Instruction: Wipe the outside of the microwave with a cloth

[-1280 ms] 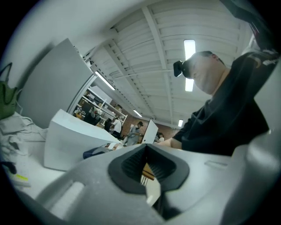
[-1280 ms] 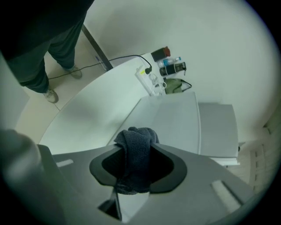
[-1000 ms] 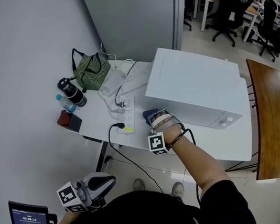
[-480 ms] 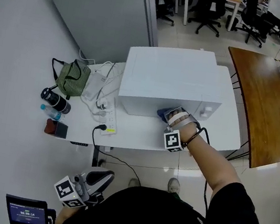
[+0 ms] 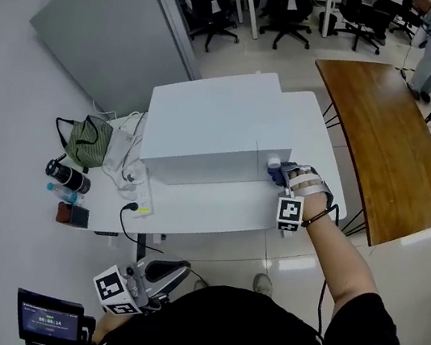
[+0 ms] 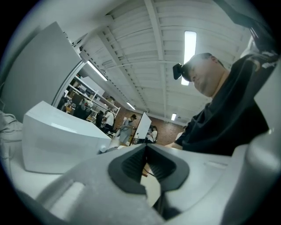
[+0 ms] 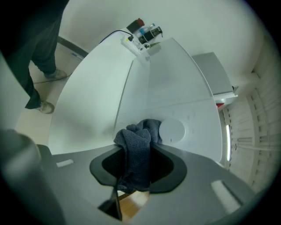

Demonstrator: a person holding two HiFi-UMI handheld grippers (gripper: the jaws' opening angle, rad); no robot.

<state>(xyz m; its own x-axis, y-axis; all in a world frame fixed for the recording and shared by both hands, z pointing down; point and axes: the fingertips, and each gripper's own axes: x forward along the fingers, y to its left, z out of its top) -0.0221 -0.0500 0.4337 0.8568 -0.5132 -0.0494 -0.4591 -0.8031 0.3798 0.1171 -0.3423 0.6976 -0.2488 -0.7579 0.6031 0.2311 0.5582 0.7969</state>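
A white microwave (image 5: pixel 207 125) stands on the white table (image 5: pixel 202 206). My right gripper (image 5: pixel 287 174) is shut on a dark blue-grey cloth (image 7: pixel 139 145) and presses it against the microwave's front (image 7: pixel 145 88), beside the round white dial (image 7: pixel 171 130) at the right end (image 5: pixel 272 161). The cloth bunches between the jaws and touches the panel. My left gripper (image 5: pixel 156 274) hangs low by the person's body, away from the table; its jaws (image 6: pixel 145 165) are shut with nothing between them.
At the table's left end lie a power strip with cables (image 5: pixel 144 192), a green bag (image 5: pixel 88 140), a dark flask (image 5: pixel 67 177) and a small red-and-black item (image 5: pixel 69 214). A wooden table (image 5: pixel 381 138) stands to the right. Office chairs stand behind, and a grey partition (image 5: pixel 113 27) at the back left.
My right gripper with the cloth has slid rightwards along the microwave's front, from near its left end to the dial at the right end. The left gripper stayed low.
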